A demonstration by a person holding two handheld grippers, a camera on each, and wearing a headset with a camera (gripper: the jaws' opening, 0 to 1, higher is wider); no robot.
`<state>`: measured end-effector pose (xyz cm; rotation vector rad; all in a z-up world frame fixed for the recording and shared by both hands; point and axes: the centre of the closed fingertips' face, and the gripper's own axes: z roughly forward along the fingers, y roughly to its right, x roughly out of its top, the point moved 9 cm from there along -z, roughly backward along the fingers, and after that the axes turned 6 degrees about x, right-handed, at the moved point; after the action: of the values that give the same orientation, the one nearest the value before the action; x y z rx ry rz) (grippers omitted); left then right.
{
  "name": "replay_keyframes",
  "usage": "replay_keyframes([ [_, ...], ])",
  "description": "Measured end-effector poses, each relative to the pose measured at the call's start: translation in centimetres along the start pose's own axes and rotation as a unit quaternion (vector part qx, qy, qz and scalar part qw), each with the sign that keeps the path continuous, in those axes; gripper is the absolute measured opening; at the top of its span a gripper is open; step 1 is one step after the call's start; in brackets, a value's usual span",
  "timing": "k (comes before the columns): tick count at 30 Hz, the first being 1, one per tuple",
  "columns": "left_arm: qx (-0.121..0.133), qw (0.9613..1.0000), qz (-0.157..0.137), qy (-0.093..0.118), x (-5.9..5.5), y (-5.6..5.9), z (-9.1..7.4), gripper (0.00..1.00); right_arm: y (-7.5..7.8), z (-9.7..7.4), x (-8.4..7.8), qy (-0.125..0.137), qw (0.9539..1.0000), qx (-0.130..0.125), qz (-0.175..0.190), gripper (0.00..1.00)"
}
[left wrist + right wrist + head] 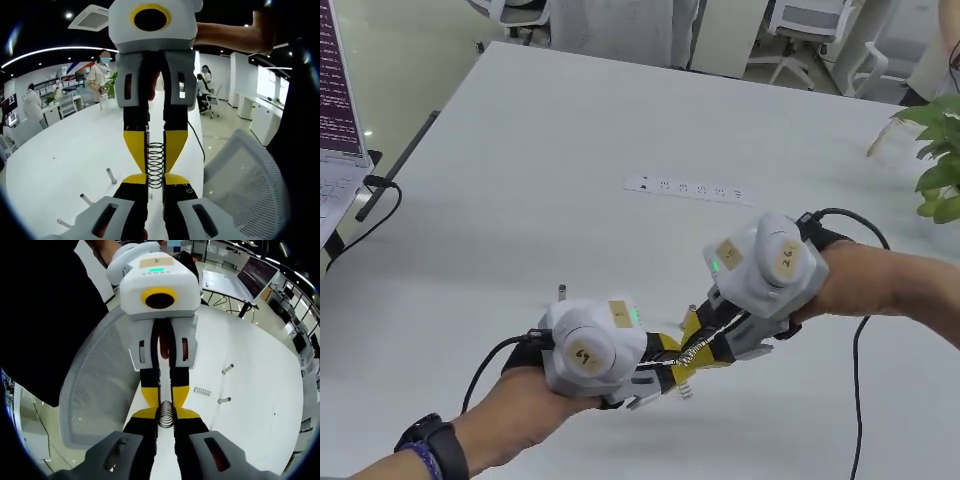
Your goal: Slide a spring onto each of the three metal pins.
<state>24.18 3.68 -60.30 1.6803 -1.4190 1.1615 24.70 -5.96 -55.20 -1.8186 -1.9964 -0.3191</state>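
Note:
My two grippers meet tip to tip low over the white table [620, 130], with one steel spring [695, 350] between them. In the left gripper view the spring [155, 165] runs lengthwise between the right gripper's yellow fingers [136, 147], and its near end sits in my left gripper [155, 184]. In the right gripper view the spring [166, 415] shows end-on inside my right gripper [166, 418], with the left gripper's fingers [150, 394] just beyond. Both pairs of jaws stand closed against the coil. Three short metal pins [111, 176] [86, 199] [62, 222] stand on the table.
A second spring [202, 391] lies on the table near two pins [223, 400]. A white power strip [686, 189] lies mid-table. A laptop [335, 100] is at the left edge, a plant [935, 150] at the right. A mesh chair [245, 170] stands beside the table.

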Motion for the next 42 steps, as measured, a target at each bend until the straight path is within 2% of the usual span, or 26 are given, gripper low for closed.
replay_keyframes([
  [8, -0.004, 0.9999, -0.010, 0.005, 0.0, -0.2, -0.1, 0.02, 0.1, 0.0, 0.1, -0.010, 0.9998, -0.001, -0.018, 0.09],
  [19, -0.003, 0.9999, -0.015, 0.001, -0.5, -0.1, 0.0, 0.03, 0.2, 0.5, 0.0, -0.013, 0.9998, 0.002, -0.013, 0.08],
  [24, 0.000, 0.9998, -0.022, -0.005, -0.9, -0.1, -0.4, 0.05, 0.2, 1.4, -0.3, -0.019, 0.9998, 0.004, -0.006, 0.08],
  [30, 0.009, 0.9992, -0.036, -0.017, -2.2, -0.5, -1.0, 0.09, 0.2, 2.0, -0.7, -0.018, 0.9998, 0.002, 0.007, 0.08],
  [42, 0.056, 0.9955, -0.070, -0.030, -4.5, -2.1, -3.6, 0.14, 0.5, 3.2, -1.8, -0.023, 0.9992, -0.006, 0.033, 0.09],
])
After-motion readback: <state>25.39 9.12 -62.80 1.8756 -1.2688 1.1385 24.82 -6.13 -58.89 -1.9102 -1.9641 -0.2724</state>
